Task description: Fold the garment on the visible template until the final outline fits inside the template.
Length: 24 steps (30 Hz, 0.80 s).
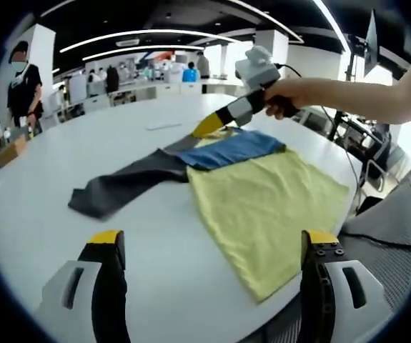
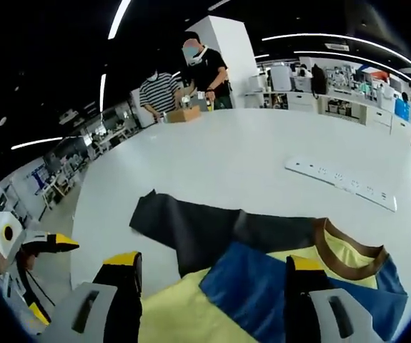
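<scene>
A T-shirt lies flat on the white table [image 1: 119,143], with a yellow body [image 1: 269,207], a blue shoulder band [image 1: 237,148] and a dark grey sleeve [image 1: 126,187] spread to the left. My left gripper [image 1: 214,239] is open near the table's front edge, just short of the yellow hem. A hand holds my right gripper [image 1: 212,126] at the collar end. In the right gripper view it [image 2: 212,264] stands open over the blue band [image 2: 262,286], near the brown-edged collar [image 2: 348,257] and grey sleeve [image 2: 191,221]. The left gripper [image 2: 61,245] shows at far left.
A white power strip [image 2: 341,184] lies on the table beyond the shirt. Two people stand at the far table edge by a cardboard box [image 2: 184,113]. A grey chair [image 1: 398,221] sits at the table's right side.
</scene>
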Tool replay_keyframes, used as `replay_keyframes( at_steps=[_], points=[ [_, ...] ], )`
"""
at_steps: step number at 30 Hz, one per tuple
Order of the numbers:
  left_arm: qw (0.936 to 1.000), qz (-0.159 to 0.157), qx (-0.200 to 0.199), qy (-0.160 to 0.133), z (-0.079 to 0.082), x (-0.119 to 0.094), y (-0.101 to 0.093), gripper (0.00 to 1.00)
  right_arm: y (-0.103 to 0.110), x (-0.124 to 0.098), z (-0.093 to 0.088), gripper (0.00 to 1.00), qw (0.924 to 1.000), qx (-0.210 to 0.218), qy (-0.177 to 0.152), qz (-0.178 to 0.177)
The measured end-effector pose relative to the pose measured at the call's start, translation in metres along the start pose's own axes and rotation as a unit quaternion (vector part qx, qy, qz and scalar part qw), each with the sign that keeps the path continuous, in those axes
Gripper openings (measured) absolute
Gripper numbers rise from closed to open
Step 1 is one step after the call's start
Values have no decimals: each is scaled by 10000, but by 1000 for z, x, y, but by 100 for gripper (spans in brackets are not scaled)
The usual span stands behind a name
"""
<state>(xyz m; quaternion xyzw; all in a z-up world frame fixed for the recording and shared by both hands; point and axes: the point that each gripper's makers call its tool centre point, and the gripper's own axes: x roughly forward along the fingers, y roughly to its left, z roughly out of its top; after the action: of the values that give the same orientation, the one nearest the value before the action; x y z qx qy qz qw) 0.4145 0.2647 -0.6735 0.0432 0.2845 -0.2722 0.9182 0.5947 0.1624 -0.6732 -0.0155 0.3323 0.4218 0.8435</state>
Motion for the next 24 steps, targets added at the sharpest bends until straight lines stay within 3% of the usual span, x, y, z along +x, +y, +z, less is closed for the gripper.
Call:
replay_keyframes(
  at_steps=[15, 20, 24],
  points=[
    [9990, 390, -223, -69, 5, -4, 45, 99, 0, -22, 1, 99, 9989, -360, -280, 87],
    [9982, 540, -247, -109, 7, -7, 59, 96, -1, -31, 5, 99, 9978, -436, -487, 127],
    [9970, 645, -351, -262, 13, -5, 70, 94, 0, -40, 7, 99, 9950, -746, -648, 113]
  ],
)
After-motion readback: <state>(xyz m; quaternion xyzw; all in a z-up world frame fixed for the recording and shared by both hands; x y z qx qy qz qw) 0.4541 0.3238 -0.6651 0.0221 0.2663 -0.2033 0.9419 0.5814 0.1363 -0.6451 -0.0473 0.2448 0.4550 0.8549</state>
